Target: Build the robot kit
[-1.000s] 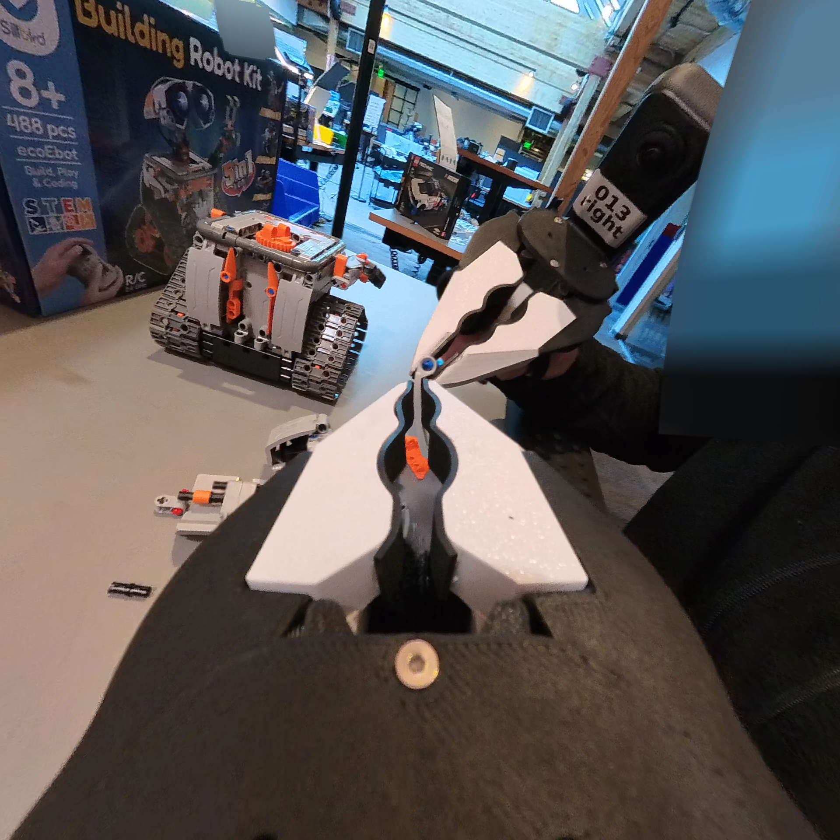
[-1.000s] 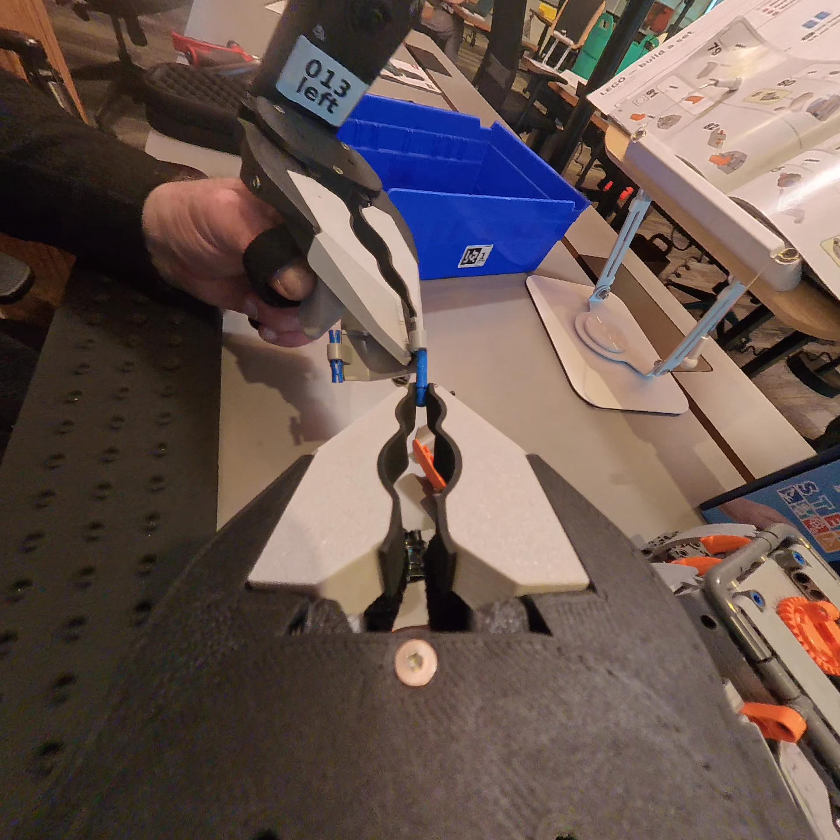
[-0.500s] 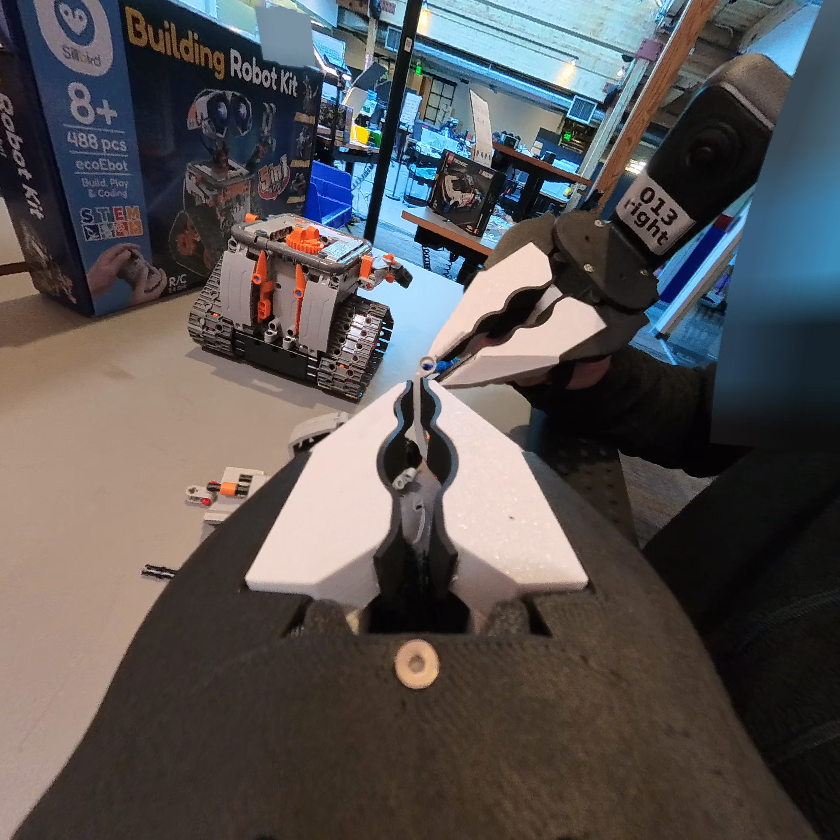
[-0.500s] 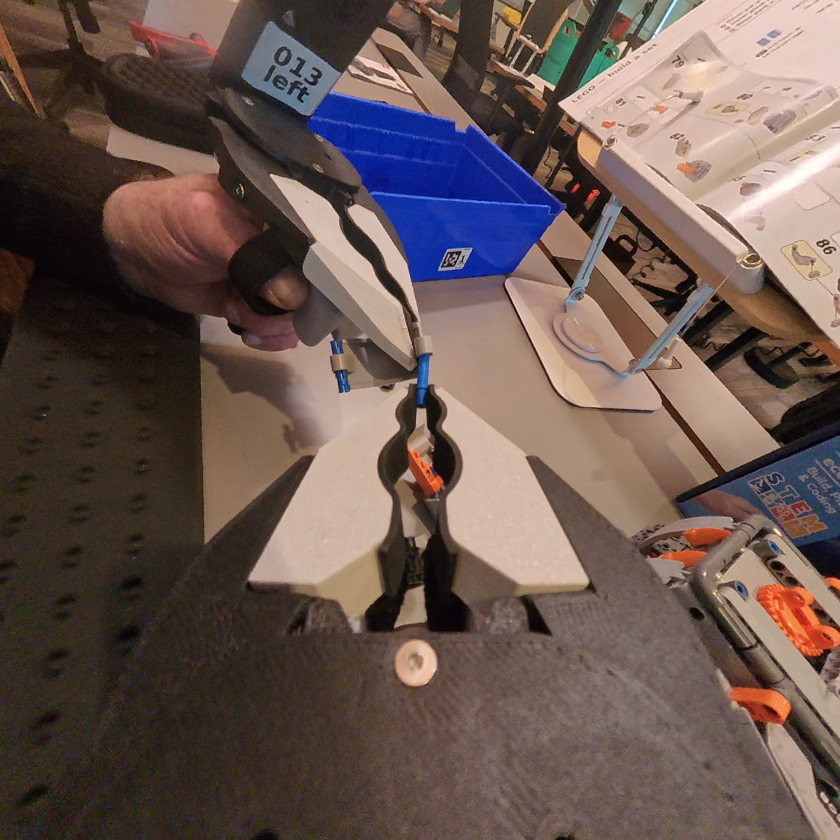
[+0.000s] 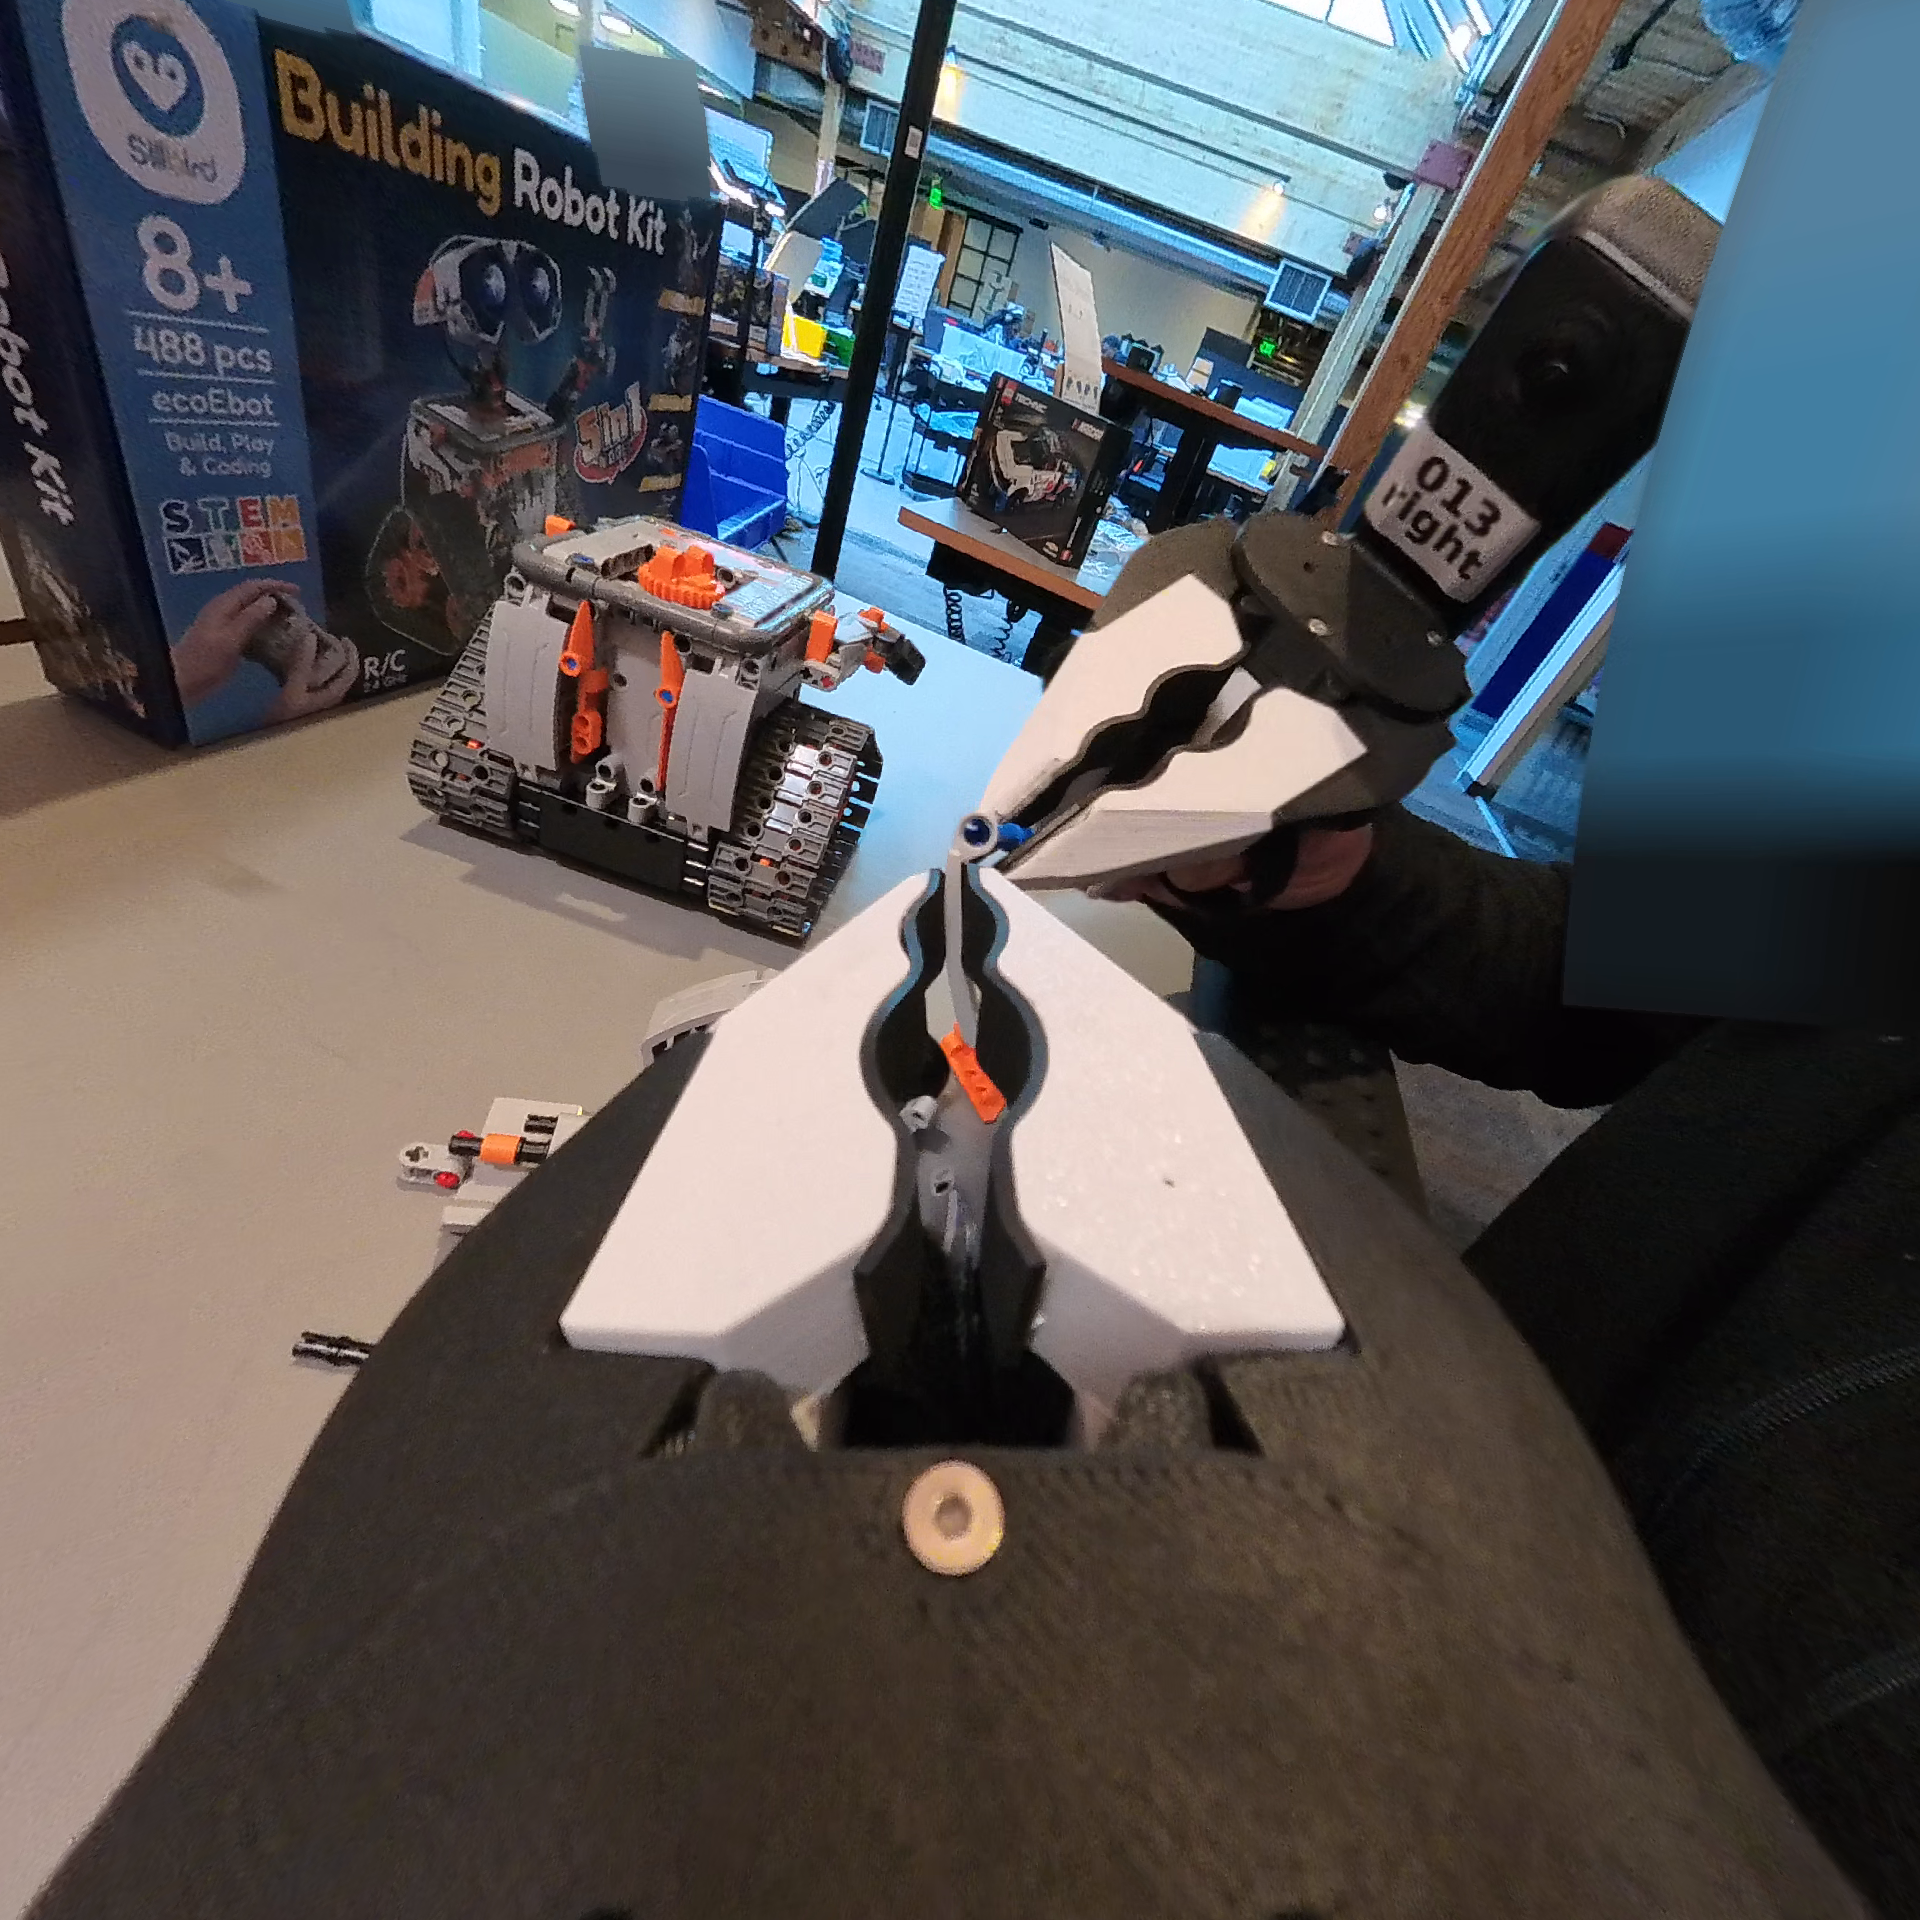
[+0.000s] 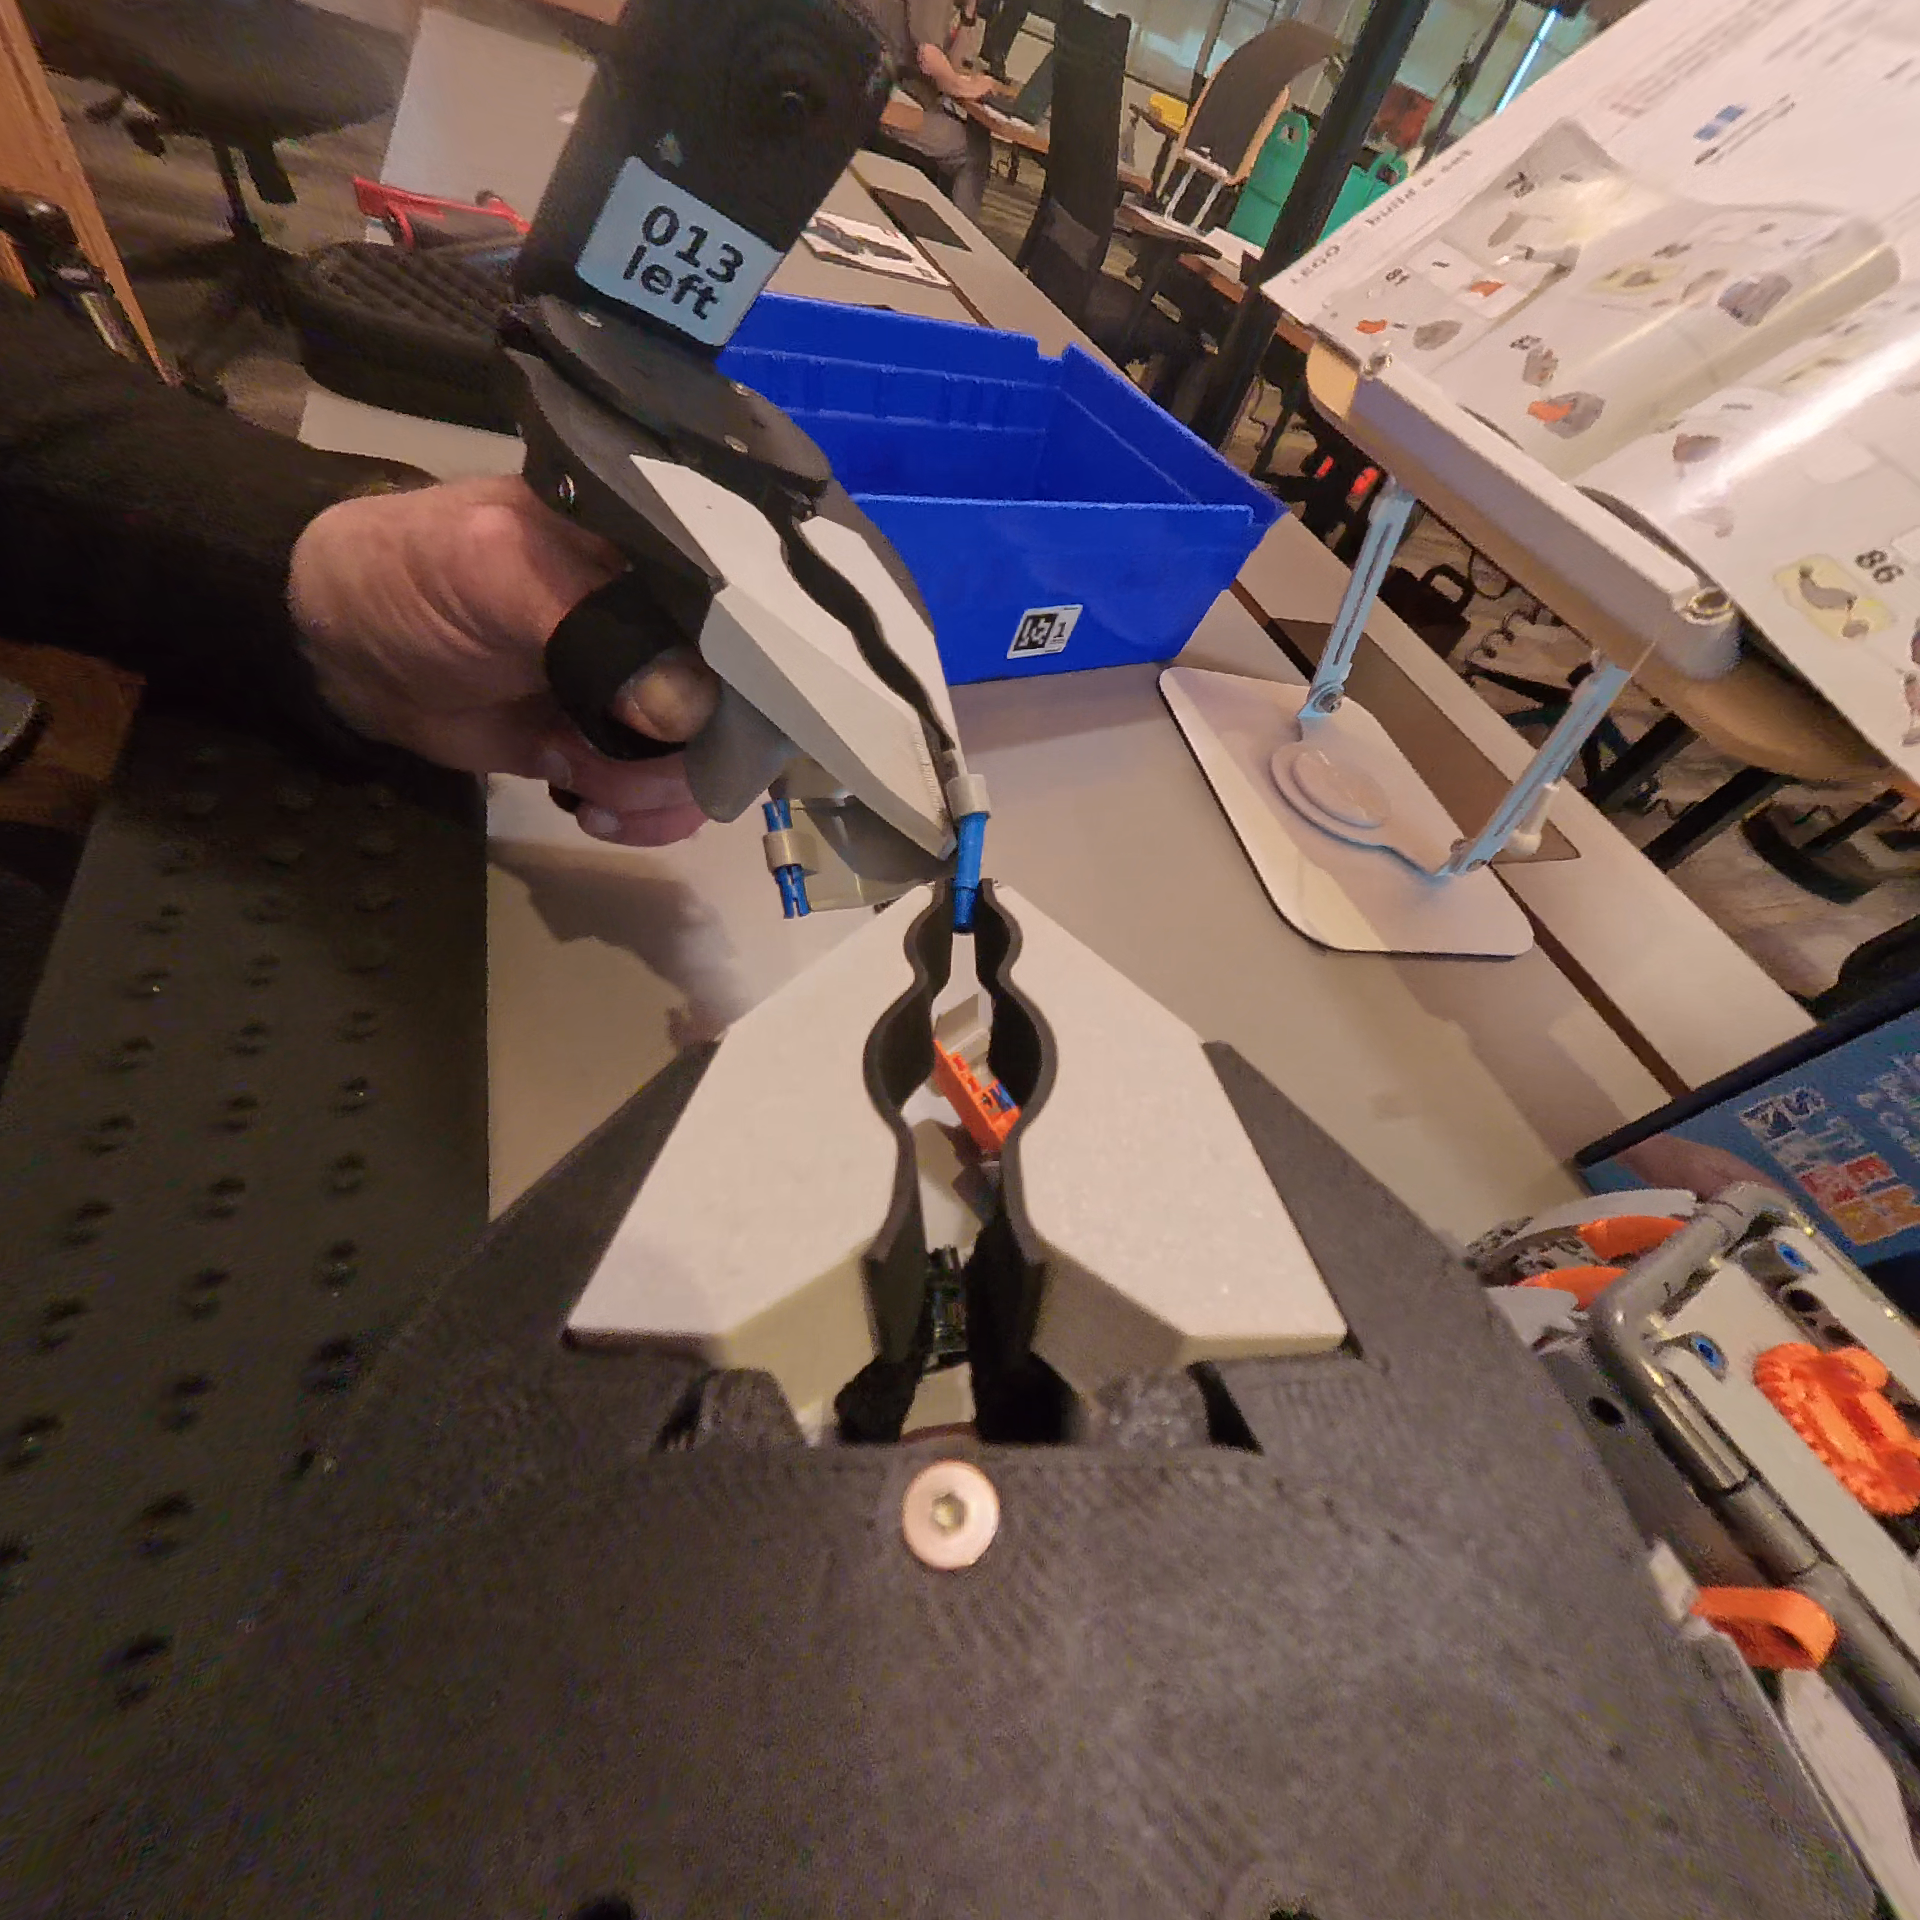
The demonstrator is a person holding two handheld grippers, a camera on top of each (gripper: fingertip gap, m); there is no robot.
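My left gripper (image 5: 954, 891) is shut on a thin grey building part (image 5: 961, 971) and holds it above the table. In the right wrist view the left gripper (image 6: 940, 831) comes in from the upper left, with the grey part (image 6: 842, 873) under its fingers. That part carries two blue pins, one at the side (image 6: 788, 868) and one at the tip (image 6: 966, 862). My right gripper (image 6: 961, 916) is shut on the lower end of the tip pin. In the left wrist view the right gripper (image 5: 1003, 836) meets my fingertips tip to tip. A small orange piece (image 5: 971, 1075) shows through the finger gap.
A grey and orange tracked robot model (image 5: 644, 727) stands before its tall printed box (image 5: 312, 364). Loose parts (image 5: 488, 1143) and a black pin (image 5: 330, 1349) lie on the table. A blue bin (image 6: 997, 499), a booklet on a stand (image 6: 1610, 312) and a black perforated mat (image 6: 208, 1143) are nearby. Less than 4 cm separates the two grippers' tips.
Both grippers have stayed shut and tip to tip on the grey part and blue pin. The pair has shifted slightly, and the left wrist view has swung a little to the left.
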